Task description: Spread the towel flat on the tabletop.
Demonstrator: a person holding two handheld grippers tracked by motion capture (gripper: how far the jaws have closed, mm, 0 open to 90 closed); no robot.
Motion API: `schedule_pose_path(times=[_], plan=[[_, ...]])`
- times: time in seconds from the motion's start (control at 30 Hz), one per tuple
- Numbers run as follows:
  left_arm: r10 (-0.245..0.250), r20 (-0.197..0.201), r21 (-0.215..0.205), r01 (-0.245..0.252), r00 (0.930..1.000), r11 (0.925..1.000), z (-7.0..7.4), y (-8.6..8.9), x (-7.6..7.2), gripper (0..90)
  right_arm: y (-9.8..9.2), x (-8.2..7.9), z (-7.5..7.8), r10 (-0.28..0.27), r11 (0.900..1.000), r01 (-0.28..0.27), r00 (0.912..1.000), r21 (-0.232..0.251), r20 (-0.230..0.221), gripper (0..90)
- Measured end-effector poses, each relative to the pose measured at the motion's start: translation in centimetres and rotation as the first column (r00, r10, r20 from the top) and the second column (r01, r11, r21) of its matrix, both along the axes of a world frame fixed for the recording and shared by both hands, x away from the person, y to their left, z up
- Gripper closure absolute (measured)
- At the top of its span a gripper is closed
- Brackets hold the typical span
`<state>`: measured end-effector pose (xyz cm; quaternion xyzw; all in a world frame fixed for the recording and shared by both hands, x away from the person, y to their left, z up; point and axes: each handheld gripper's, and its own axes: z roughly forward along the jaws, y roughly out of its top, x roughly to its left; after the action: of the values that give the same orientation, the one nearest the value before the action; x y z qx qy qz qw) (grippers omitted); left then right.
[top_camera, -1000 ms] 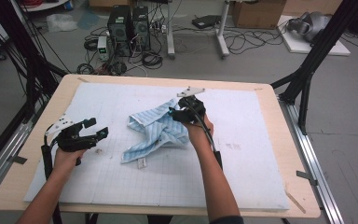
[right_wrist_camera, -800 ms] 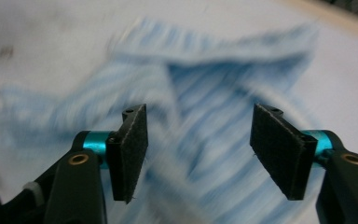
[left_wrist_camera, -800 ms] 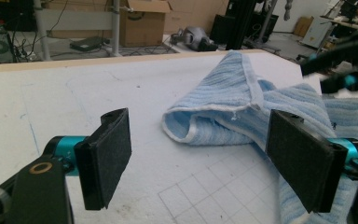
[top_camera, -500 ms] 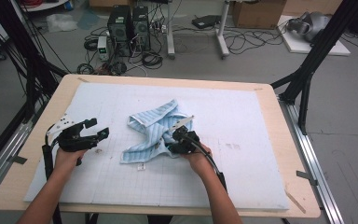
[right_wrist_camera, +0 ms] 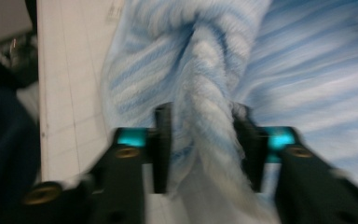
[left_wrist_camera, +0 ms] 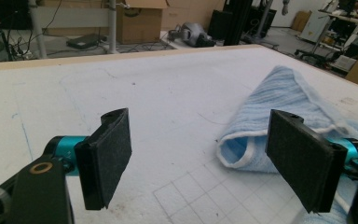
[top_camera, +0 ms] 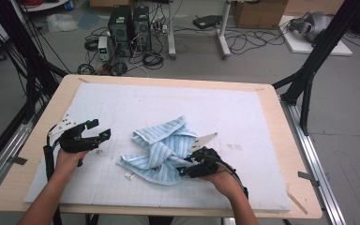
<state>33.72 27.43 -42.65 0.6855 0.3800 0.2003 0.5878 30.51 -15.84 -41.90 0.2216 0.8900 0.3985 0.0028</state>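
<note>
A light blue striped towel (top_camera: 159, 145) lies crumpled in the middle of the white mat (top_camera: 225, 108). My right gripper (top_camera: 186, 165) is at its near right edge, low over the mat. In the right gripper view a thick twisted fold of the towel (right_wrist_camera: 307, 56) stands between the jaws of the right gripper (right_wrist_camera: 200, 144); the jaws have just been opening and stand apart around it. My left gripper (top_camera: 101, 130) hovers left of the towel, wide open and holding nothing. In the left gripper view the towel's rolled hem (left_wrist_camera: 284, 93) shows past the left gripper (left_wrist_camera: 200, 158).
The mat covers a wooden table (top_camera: 286, 140). A small white scrap (top_camera: 129, 176) lies just near of the towel. Black frame posts (top_camera: 309, 75) stand at the table's right, and computers and cables (top_camera: 131, 23) sit on the floor beyond.
My right gripper has come from the towel's far side toward the near edge and downward, and the towel's upper fold came with it. The left gripper stayed in place.
</note>
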Motion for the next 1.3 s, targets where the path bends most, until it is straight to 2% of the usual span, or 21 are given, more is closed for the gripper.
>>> schedule_pose_path(times=[0.1,0.17,0.27,0.3,0.37,0.43,0.5,0.53,0.57,0.6,0.63,0.67,0.7,0.73,0.93,0.97,1.0,1.03,1.13,1.23,1.3], plan=[[-0.001,0.001,0.002,0.001,1.0,1.0,0.0,-0.1,0.0,22.8,-1.7,0.5,1.3,-0.1,0.987,0.093,0.9935,0.131,0.053,46.9],[-0.002,0.0,0.002,0.002,1.0,1.0,-0.1,-0.2,0.1,22.8,-2.1,1.3,1.9,-0.185,0.974,0.167,0.9758,0.152,0.117,50.5],[-0.015,0.002,0.006,0.015,0.9999,0.9999,-0.1,-0.5,0.1,22.9,-1.0,2.9,1.6,-0.264,0.964,0.255,0.9379,0.069,0.225,58.0],[-0.015,0.002,0.006,0.015,0.9999,0.9999,-0.1,-0.5,0.1,23.1,-1.0,2.9,1.6,-0.264,0.964,0.255,0.9379,0.069,0.225,58.0],[-0.023,0.002,0.004,0.023,0.9997,0.9997,-0.1,-0.6,0.1,23.6,1.6,4.5,0.5,-0.247,0.961,0.274,0.9142,-0.042,0.321,59.4],[-0.034,-0.001,0.011,0.034,0.9994,0.9994,-0.2,-0.8,0.1,23.8,2.4,5.1,0.1,-0.235,0.957,0.278,0.9093,-0.082,0.344,58.8],[-0.044,-0.004,0.014,0.044,0.999,0.9989,-0.2,-0.9,0.1,23.8,3.9,7.0,-0.9,-0.223,0.935,0.307,0.8957,-0.175,0.385,57.4],[-0.048,-0.006,0.015,0.048,0.9988,0.9987,-0.2,-1.0,0.1,23.8,3.9,7.0,-0.9,-0.223,0.935,0.307,0.8957,-0.175,0.385,57.4],[-0.049,-0.007,0.014,0.049,0.9988,0.9987,-0.2,-1.1,0.1,23.8,4.0,7.6,-1.1,-0.231,0.924,0.328,0.8887,-0.197,0.396,60.2],[-0.054,-0.006,0.016,0.054,0.9985,0.9984,-0.2,-1.2,0.1,23.8,3.8,8.5,-1.3,-0.255,0.903,0.365,0.8801,-0.227,0.401,77.1],[-0.054,-0.006,0.016,0.054,0.9985,0.9984,-0.2,-1.2,0.1,23.9,3.8,8.5,-1.3,-0.255,0.903,0.365,0.8801,-0.227,0.401,77.1],[-0.055,-0.007,0.016,0.055,0.9984,0.9983,-0.2,-1.3,0.0,23.9,3.0,9.1,-1.0,-0.322,0.877,0.43,0.8577,-0.216,0.401,85.0],[-0.055,-0.007,0.016,0.055,0.9984,0.9983,-0.2,-1.3,0.0,24.0,3.0,9.1,-1.0,-0.322,0.877,0.43,0.8577,-0.216,0.401,85.0],[-0.056,-0.007,0.016,0.056,0.9984,0.9983,-0.2,-1.3,0.0,24.1,1.9,9.4,-0.6,-0.389,0.838,0.505,0.8186,-0.208,0.422,87.2],[-0.054,-0.001,0.025,0.054,0.9985,0.9982,0.0,-1.7,0.2,26.3,-2.1,9.8,-0.7,-0.558,0.693,0.681,0.7151,-0.238,0.421,86.8],[-0.054,-0.001,0.025,0.054,0.9985,0.9982,0.0,-1.7,0.2,26.8,-2.7,9.7,-0.7,-0.581,0.693,0.689,0.7084,-0.213,0.4,83.9],[-0.08,-0.002,0.0,0.08,0.9968,0.9968,0.4,-2.2,0.4,28.1,-3.1,9.5,-0.7,-0.592,0.703,0.687,0.7094,-0.186,0.383,80.3],[-0.08,-0.002,0.0,0.08,0.9968,0.9968,0.4,-2.2,0.4,29.3,-3.3,9.1,-0.6,-0.585,0.727,0.669,0.7214,-0.155,0.371,76.9],[-0.179,-0.019,0.016,0.179,0.9837,0.9837,1.4,-4.3,1.3,31.5,-3.3,8.3,-0.1,-0.558,0.774,0.623,0.7551,-0.111,0.343,67.5],[-0.224,-0.044,0.036,0.226,0.9735,0.9735,1.5,-5.7,1.9,32.1,-3.2,7.2,0.4,-0.541,0.796,0.601,0.7557,-0.065,0.37,63.1],[-0.301,-0.086,0.074,0.308,0.9497,0.9486,1.6,-7.9,2.7,32.6,-3.3,6.6,0.6,-0.54,0.802,0.596,0.7554,-0.046,0.371,62.0]])
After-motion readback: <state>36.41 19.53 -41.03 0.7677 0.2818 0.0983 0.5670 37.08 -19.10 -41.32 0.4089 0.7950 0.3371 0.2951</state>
